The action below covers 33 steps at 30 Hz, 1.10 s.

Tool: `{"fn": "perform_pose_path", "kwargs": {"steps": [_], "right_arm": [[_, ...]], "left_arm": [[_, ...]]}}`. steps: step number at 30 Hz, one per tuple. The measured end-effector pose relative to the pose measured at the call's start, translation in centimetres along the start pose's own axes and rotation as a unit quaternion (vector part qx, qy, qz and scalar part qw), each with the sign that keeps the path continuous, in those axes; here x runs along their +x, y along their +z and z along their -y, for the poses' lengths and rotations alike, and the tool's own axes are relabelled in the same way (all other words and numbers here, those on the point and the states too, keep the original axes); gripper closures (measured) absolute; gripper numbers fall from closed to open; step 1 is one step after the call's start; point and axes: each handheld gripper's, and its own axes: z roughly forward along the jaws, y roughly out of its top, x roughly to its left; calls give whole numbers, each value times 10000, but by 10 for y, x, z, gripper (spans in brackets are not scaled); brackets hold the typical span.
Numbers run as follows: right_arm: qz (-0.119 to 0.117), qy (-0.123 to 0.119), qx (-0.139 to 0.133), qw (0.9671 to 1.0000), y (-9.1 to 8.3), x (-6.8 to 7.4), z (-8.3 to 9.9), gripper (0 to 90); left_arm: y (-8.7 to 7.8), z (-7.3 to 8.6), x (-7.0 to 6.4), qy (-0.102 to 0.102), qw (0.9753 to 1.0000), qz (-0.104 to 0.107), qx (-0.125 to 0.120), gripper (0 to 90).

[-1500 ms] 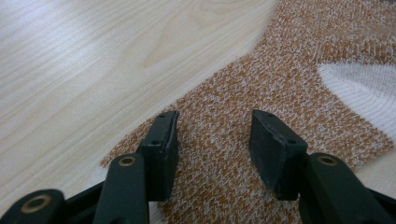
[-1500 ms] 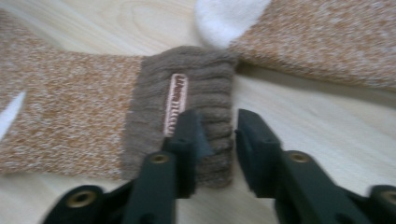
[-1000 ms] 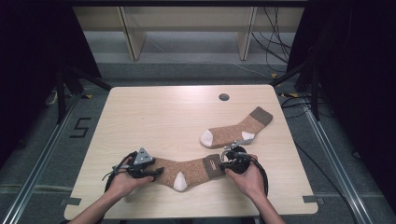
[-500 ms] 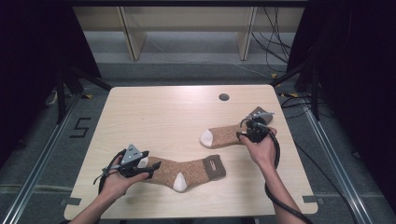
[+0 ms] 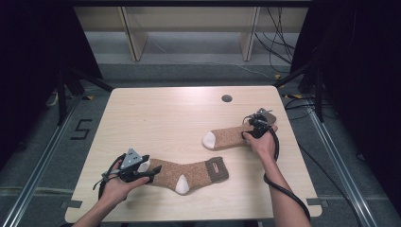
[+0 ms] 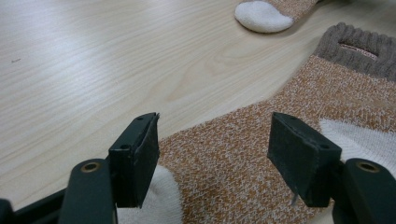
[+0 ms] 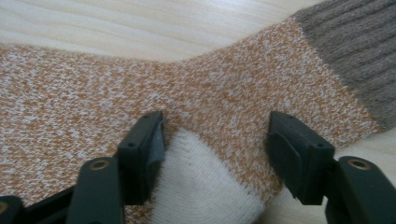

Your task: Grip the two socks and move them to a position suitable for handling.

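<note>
Socks lie apart on the pale wooden table point(image 5: 165, 113), unpaired; the near orange-and-white flecked knit sock with a brown ribbed cuff point(image 5: 189, 171) lies flat along the front edge, its white toe toward the left gripper point(image 5: 142, 171); the far matching flecked sock point(image 5: 227, 138) lies toward the right edge, white toe pointing to the table's middle, cuff end under the right gripper point(image 5: 255, 127). Judged from this, pairing has barely begun: neither sock is lifted or laid on the other, and all the gathering remains.

Left gripper view shows the jaws spread wide over the near sock's toe point(image 6: 154, 200), nothing clamped; right gripper view shows the jaws likewise apart, straddling the far sock's white heel patch point(image 7: 201, 186) just short of the brown cuff point(image 7: 355, 46), resting near the cloth but not pinching it.

Against the picture a second earlier, the right gripper has left the near sock's cuff and crossed to the far sock; the left has slid back toward the toe; the near sock looks a little shifted.
</note>
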Motion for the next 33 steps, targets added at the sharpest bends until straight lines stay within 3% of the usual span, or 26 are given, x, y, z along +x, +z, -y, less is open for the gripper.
{"fn": "perform_pose_path", "kwargs": {"steps": [1,2,3,4,5,12,14,15,16,17,19,20,21,22,23,26,27,28,29,30,33], "right_arm": [[-53,-1,-29,10000,0,1,1,495],[-53,-1,-29,10000,0,1,1,495],[-57,48,5,10000,-2,3,2,609],[-57,48,5,10000,-2,3,2,609],[-69,-47,-4,10000,-3,2,2,703],[-166,155,70,9997,-3,5,1,780],[-256,498,59,9984,-4,8,1,792],[-409,616,25,9973,-9,7,0,799],[-409,616,25,9973,-9,7,0,799],[-415,542,-136,9976,-16,12,-2,800],[-644,672,-284,9953,-26,26,-5,800],[-711,514,-446,9951,-29,30,-7,800],[-758,558,-473,9944,-34,39,-8,799],[-758,558,-473,9944,-34,39,-8,799],[-846,467,-510,9940,-37,45,-10,798],[-1146,360,-663,9905,-45,80,-13,795],[-1146,360,-663,9905,-45,80,-13,795],[-1197,277,-706,9899,-45,95,-12,794],[-1197,277,-706,9899,-45,95,-12,794],[-1219,389,-620,9898,-46,102,-12,794],[-1195,226,-666,9903,-42,116,-12,791]], "left_arm": [[0,0,0,-8,10000,-12,-10,330],[0,0,0,1,10000,-27,14,330],[1,1,0,-4,10000,-39,32,330],[1,1,0,-16,10000,-15,30,330],[1,1,0,-26,10000,-20,22,330],[1,1,1,-32,10000,-23,13,330],[0,0,1,2,10000,-31,8,330],[0,0,1,-47,10000,-66,-27,330],[0,0,2,-25,10000,-60,-48,330],[-1,-1,1,-40,9999,-103,-39,331],[-1,-2,3,-49,9999,-106,-105,331],[-1,-2,3,-63,9998,-119,-111,331],[-1,-2,3,-96,9998,-122,-131,331],[-1,-2,3,-82,9998,-141,-115,331],[-1,-2,3,-77,9998,-148,-124,331],[-1,0,2,-54,9998,-146,-96,331],[-1,0,2,-54,9998,-146,-96,331],[-1,0,2,-37,9999,-142,-85,332],[-1,0,2,-31,9999,-120,-74,332],[0,0,2,-23,9999,-124,-78,331],[1,0,1,-47,9999,-105,-104,332]]}}
